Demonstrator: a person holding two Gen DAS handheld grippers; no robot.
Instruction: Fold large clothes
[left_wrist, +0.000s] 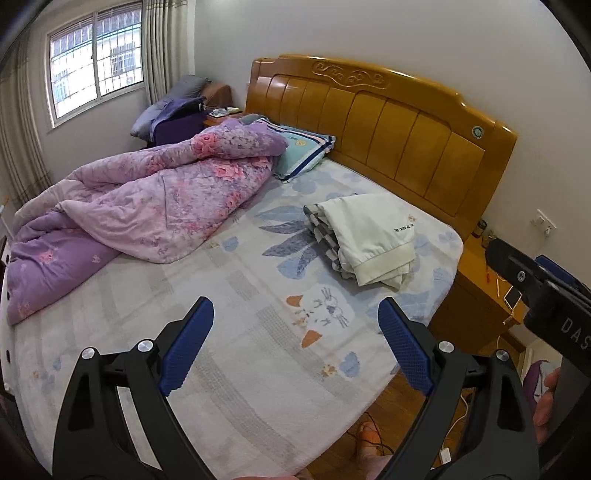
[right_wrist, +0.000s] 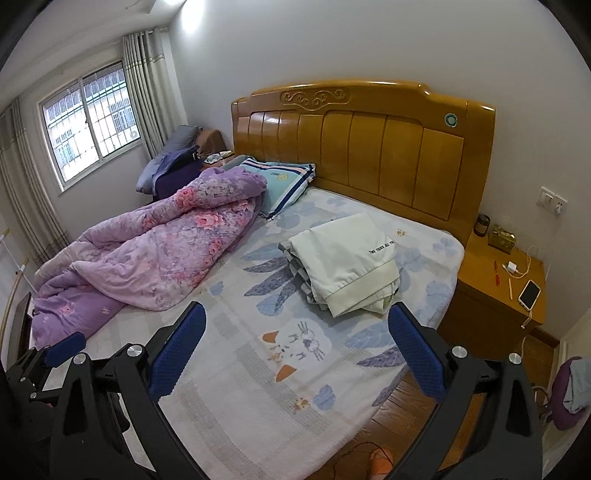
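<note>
A folded cream garment (left_wrist: 369, 236) (right_wrist: 347, 258) lies on top of a folded grey checked garment (left_wrist: 325, 240) (right_wrist: 299, 269), near the headboard on the right side of the bed. My left gripper (left_wrist: 295, 314) hangs open above the bed's near part, nothing between its blue pads. My right gripper (right_wrist: 297, 321) is also open and empty, well short of the pile. The right gripper's black body (left_wrist: 546, 295) shows at the right edge of the left wrist view. The left gripper's blue finger (right_wrist: 66, 349) shows at the lower left of the right wrist view.
A crumpled purple floral quilt (left_wrist: 140, 214) (right_wrist: 155, 251) covers the bed's left half, a striped pillow (left_wrist: 303, 147) (right_wrist: 284, 181) behind it. Printed sheet (left_wrist: 258, 332) lies bare in front. Wooden headboard (left_wrist: 388, 122), nightstand (right_wrist: 498, 295) with a phone (right_wrist: 529, 293) and cables at right.
</note>
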